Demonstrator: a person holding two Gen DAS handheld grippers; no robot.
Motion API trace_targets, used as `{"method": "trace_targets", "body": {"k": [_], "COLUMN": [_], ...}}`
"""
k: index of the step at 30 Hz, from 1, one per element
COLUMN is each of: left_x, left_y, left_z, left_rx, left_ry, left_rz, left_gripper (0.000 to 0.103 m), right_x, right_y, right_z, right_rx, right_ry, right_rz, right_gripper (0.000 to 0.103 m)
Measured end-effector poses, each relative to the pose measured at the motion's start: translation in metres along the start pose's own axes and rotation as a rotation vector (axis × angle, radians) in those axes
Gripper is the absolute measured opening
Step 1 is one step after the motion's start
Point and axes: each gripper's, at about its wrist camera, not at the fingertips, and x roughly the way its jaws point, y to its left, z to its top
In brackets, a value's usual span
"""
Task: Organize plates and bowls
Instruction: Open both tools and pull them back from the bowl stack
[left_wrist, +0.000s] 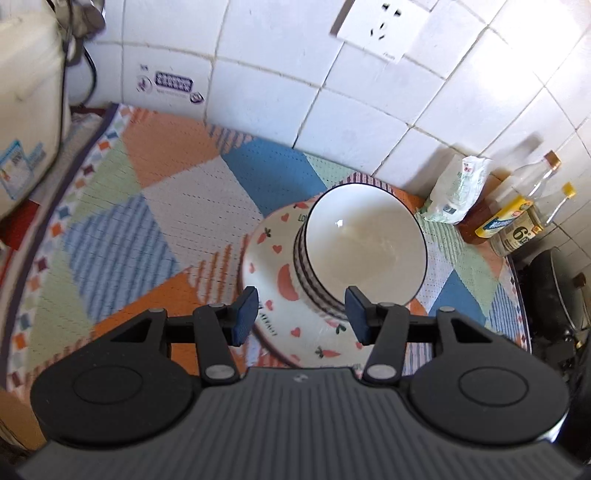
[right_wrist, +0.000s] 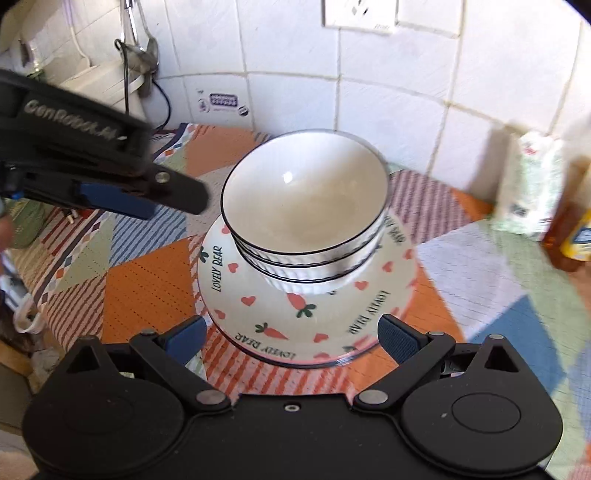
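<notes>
A stack of white ribbed bowls with dark rims (right_wrist: 306, 206) sits on a white plate with carrots, hearts and "LOVELY BEAR" lettering (right_wrist: 258, 314), on the patchwork mat. The bowls (left_wrist: 365, 240) and plate (left_wrist: 273, 266) also show in the left wrist view. My left gripper (left_wrist: 301, 314) is open and empty, above the near side of the plate. It also shows in the right wrist view (right_wrist: 122, 195), left of the bowls. My right gripper (right_wrist: 291, 338) is open and empty, its fingers on either side of the plate's near rim.
A colourful patchwork mat (left_wrist: 155, 206) covers the counter, against a white tiled wall with a socket (left_wrist: 384, 26). A bag (left_wrist: 458, 192) and oil bottles (left_wrist: 513, 210) stand at the right. A black pan (left_wrist: 554, 288) lies beyond them. A white appliance (left_wrist: 26, 122) stands at the left.
</notes>
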Motion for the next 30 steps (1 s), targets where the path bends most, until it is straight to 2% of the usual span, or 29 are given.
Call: {"method": "trace_targets", "body": {"k": [1,3,6,11,20,24,30], "left_x": [-0.008,-0.028,-0.053,-0.088,-0.144,-0.163,-0.185], "left_y": [-0.001,-0.001,-0.007,-0.016,-0.027,-0.03,-0.039], "left_z": [-0.001,-0.006,-0.014,-0.031,-0.071,-0.091,-0.112], "left_rx": [0.011,0.029,0.073,0.133,0.193,0.209,0.267], "left_ry": [-0.005,-0.043,-0.068,-0.088,-0.107,-0.104,-0.118], "left_rz": [0.006,-0.026,-0.017,-0.009,-0.009,0.032,0.116], "left_gripper": [0.051,0.052,0.054,0.056,0.084,0.092,0.093], "right_x": [-0.008,-0.026,-0.04,-0.074,-0.128,-0.153,-0.183], "right_y": [-0.001,0.002,-0.006,-0.008,0.0,0.01,0.018], "right_z": [0.0,-0.001,0.001,-0.002,-0.024,-0.039,-0.059], "right_rx": [0.003,0.017,0.041,0.094,0.148,0.154,0.199], "right_ry": [-0.006,-0.029,-0.049,-0.069,-0.072,-0.096,-0.119], "right_rz": [-0.015,-0.05,-0.12,-0.145,-0.238,-0.304,-0.307], "right_gripper": [0.101,0.101,0.101,0.101,0.101,0.101,0.101]}}
